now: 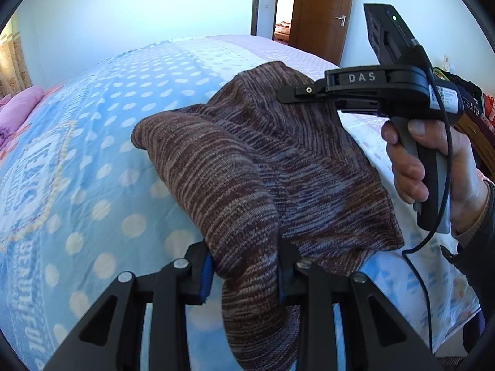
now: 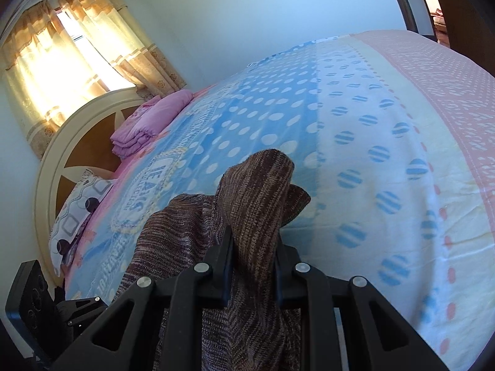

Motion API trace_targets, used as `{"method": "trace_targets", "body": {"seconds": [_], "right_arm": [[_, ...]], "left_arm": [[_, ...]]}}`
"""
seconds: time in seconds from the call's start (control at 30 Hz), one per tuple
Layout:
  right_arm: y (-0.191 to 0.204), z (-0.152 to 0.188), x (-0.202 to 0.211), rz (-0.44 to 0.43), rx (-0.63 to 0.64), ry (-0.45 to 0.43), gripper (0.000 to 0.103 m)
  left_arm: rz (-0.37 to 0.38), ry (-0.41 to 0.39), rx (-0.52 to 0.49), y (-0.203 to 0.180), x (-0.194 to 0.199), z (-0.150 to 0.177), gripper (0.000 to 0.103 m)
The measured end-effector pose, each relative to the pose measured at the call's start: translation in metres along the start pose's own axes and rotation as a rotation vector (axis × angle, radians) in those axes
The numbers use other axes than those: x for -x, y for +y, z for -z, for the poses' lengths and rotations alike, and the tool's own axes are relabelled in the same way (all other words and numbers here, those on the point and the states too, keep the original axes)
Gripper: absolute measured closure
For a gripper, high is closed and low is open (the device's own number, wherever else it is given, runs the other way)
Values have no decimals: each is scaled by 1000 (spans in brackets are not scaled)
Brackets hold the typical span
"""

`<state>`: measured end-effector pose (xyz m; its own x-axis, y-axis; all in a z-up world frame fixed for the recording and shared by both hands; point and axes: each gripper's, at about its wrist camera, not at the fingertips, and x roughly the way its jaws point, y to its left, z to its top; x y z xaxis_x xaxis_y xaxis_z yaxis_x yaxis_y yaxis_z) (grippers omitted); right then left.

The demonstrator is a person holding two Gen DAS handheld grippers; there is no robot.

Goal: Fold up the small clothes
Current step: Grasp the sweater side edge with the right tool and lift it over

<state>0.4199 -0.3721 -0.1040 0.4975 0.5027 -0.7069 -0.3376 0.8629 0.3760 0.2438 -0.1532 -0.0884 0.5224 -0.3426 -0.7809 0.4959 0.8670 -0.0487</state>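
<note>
A brown striped knit garment hangs in the air above the bed, held by both grippers. My left gripper is shut on one bunched end of it, and cloth droops below the jaws. My right gripper is shut on another part of the garment, with a peak of cloth standing up past the fingers. In the left wrist view the right gripper comes in from the right, held by a hand, with its tips against the garment's upper edge.
The bed has a blue, white and pink dotted cover. A folded pink blanket and a patterned pillow lie at the round headboard. A curtained window and a brown door stand beyond.
</note>
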Motion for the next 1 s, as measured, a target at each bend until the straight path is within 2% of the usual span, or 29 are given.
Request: {"method": "trace_targets", "body": {"seconds": [0.4,1.0], "right_arm": [[81,20,-25,-112,73,37,83],[212,52,-89,-253,208,143,83]], "left_arm": [[-75,-36,89,34,63,48,71],[-216,-60,236,88,128,116,71]]}}
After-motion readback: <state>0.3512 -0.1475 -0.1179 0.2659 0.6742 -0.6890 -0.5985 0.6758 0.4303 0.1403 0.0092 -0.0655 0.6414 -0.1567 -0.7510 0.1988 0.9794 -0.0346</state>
